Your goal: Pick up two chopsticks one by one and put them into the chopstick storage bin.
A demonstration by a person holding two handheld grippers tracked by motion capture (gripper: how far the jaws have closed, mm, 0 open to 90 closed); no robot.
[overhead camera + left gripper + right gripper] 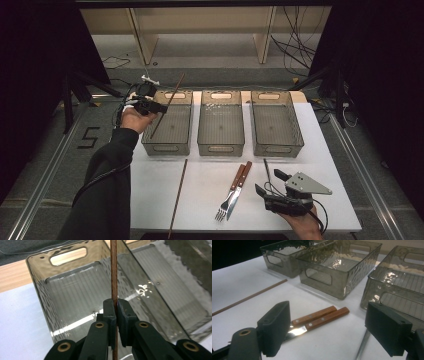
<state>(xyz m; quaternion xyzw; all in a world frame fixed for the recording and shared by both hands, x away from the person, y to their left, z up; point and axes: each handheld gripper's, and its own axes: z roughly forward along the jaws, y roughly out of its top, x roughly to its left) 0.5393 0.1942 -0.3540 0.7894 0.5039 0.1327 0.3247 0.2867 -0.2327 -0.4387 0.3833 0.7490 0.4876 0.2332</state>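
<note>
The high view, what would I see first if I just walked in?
Probably the three smoky clear plastic bins in a row across the white table. Next, the left gripper holding a long thin brown wooden stick over the leftmost bin. Nearer, a wooden-handled fork and knife lie side by side beside the open right gripper.

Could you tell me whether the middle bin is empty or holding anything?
Empty. The high view shows the middle bin with a bare ribbed floor, and the right gripper view shows nothing inside it either.
</note>
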